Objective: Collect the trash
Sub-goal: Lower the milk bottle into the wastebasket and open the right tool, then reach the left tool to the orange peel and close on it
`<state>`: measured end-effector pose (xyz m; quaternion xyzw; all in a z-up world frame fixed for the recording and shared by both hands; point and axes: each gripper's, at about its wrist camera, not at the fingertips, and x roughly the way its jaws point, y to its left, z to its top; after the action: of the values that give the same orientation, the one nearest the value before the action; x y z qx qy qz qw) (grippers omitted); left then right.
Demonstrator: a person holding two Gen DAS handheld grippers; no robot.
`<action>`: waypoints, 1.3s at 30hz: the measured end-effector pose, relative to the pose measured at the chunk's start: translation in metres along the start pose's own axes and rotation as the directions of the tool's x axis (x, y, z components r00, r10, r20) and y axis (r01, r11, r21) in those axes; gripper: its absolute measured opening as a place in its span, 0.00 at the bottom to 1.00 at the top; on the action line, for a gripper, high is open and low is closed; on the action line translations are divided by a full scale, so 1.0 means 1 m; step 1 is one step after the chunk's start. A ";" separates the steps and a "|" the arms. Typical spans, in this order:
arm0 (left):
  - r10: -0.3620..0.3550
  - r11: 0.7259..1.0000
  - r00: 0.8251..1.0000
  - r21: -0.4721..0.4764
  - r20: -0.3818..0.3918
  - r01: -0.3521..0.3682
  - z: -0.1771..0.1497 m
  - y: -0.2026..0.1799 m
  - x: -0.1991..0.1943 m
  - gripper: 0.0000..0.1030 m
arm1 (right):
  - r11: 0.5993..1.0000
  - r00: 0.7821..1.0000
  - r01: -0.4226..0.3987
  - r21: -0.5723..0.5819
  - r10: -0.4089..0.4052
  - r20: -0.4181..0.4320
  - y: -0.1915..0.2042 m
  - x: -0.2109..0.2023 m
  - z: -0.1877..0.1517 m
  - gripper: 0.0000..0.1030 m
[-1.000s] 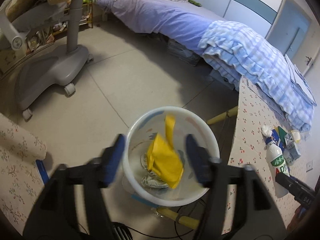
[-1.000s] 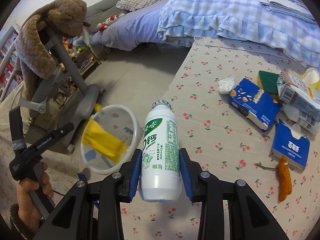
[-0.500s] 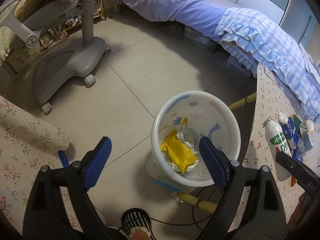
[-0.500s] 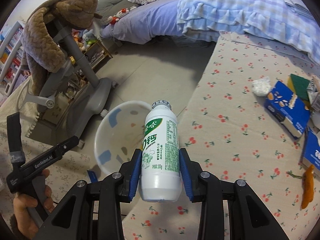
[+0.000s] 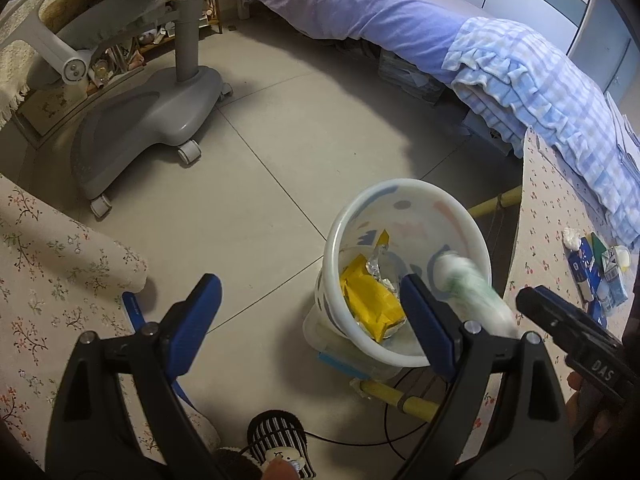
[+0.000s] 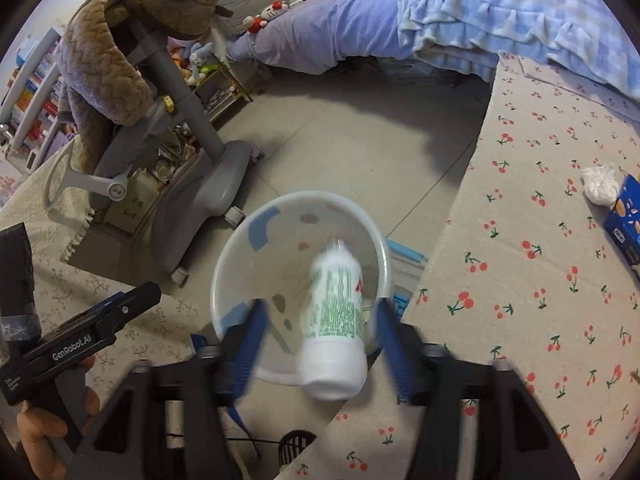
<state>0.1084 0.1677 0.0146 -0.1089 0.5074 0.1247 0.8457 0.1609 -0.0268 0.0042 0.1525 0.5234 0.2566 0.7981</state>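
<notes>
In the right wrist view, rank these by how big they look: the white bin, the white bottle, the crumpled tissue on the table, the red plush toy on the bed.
1. white bin
2. white bottle, though it is nearest the camera, which inflates it
3. crumpled tissue
4. red plush toy, about the tissue's size but far off, so that order is unsure

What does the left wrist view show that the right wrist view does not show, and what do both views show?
Only the left wrist view looks into the bin's bottom: a yellow wrapper and crumpled foil. It also shows the open left gripper.

Only the right wrist view shows the brown plush blanket over the chair and the right gripper, jaws opening, pads off the bottle.

Both show the white bin and the blurred white bottle over its mouth.
</notes>
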 end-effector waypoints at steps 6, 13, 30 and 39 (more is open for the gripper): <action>-0.012 1.000 1.000 0.026 -0.019 0.013 -0.004 -0.010 0.003 0.88 | 1.000 0.999 0.018 0.018 -0.019 0.036 -0.008 -0.026 -0.003 0.71; -0.052 0.996 0.998 0.065 -0.031 0.054 -0.013 -0.028 0.001 0.88 | 0.993 0.992 0.099 0.059 -0.103 0.068 -0.044 -0.067 -0.013 0.73; -0.143 0.969 0.989 0.198 -0.039 0.148 -0.039 -0.124 -0.008 0.88 | 0.949 0.959 0.236 0.207 -0.262 0.107 -0.156 -0.165 -0.062 0.75; -0.185 0.923 0.981 0.332 -0.063 0.196 -0.066 -0.198 -0.013 0.88 | 0.915 0.939 0.282 0.288 -0.325 0.112 -0.215 -0.207 -0.096 0.75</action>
<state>0.1114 -0.0412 0.0073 -0.0136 0.5211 -0.0480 0.8520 0.0605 -0.3235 0.0125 0.1955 0.5057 0.0431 0.8392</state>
